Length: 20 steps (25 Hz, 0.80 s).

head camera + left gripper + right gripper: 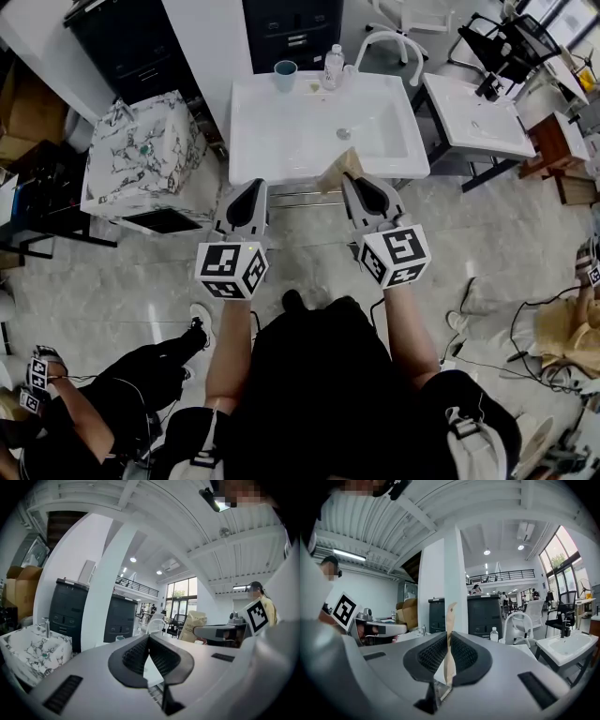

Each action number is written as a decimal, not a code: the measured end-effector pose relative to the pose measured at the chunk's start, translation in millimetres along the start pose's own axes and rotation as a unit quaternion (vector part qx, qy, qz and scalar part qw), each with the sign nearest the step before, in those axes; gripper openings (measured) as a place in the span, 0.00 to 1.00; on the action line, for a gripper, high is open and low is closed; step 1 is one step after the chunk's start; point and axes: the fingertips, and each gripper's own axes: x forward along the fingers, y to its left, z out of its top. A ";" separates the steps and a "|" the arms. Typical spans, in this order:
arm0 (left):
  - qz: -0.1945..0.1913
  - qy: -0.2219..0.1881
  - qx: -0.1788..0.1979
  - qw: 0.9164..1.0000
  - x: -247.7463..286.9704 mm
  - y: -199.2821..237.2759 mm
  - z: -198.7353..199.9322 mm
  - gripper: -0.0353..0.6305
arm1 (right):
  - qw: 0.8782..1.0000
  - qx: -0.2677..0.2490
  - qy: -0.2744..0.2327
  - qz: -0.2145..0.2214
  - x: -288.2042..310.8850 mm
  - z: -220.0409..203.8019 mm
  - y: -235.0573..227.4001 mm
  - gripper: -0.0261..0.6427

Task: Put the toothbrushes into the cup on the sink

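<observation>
A white sink (281,141) stands ahead of me, with a teal cup (285,75) on its back ledge. My right gripper (354,180) hovers at the sink's front edge, shut on a flat tan paper toothbrush packet (339,169). In the right gripper view the packet (450,620) stands upright, pinched between the pads of that gripper (449,637). My left gripper (251,187) is level with it, over the sink's front left, its jaws shut with nothing between them. The left gripper view shows its own pads meeting (149,637), with the cup (120,638) small beyond and the packet (193,625) to the right.
A water bottle (334,66) and a white faucet (389,42) stand on the back ledge by the cup. A marbled box (141,155) sits left of the sink and a second sink (473,117) to the right. A person sits on the floor at lower left (103,394).
</observation>
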 end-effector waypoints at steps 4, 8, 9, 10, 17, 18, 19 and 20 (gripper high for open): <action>-0.003 0.006 -0.002 1.000 -1.5 4.6 -6.4 0.08 | 1.000 0.007 0.000 0.007 -0.1 -2.5 5.9 0.11; -0.007 0.014 -0.010 1.000 0.6 5.1 -15.0 0.08 | 1.000 0.011 0.007 0.002 -4.3 -10.0 4.8 0.11; -0.009 0.016 -0.011 1.000 1.9 4.8 -17.4 0.08 | 1.000 0.013 0.010 0.001 -4.5 -12.2 4.0 0.11; -0.010 0.019 -0.012 1.000 4.0 4.8 -19.6 0.08 | 1.000 0.015 0.011 0.000 -3.8 -13.9 2.6 0.11; -0.007 0.034 -0.012 0.999 25.8 7.5 -25.6 0.08 | 0.999 0.024 0.019 0.009 16.5 -19.7 -12.1 0.11; -0.005 0.035 -0.011 0.999 30.7 8.6 -25.4 0.08 | 0.999 0.025 0.018 0.013 21.1 -19.4 -15.2 0.11; -0.003 0.036 -0.010 0.999 36.9 9.5 -24.8 0.08 | 0.999 0.026 0.017 0.016 26.1 -18.5 -19.2 0.11; -0.001 0.037 -0.010 0.999 43.6 9.9 -23.8 0.08 | 0.999 0.027 0.016 0.021 31.3 -17.4 -24.0 0.11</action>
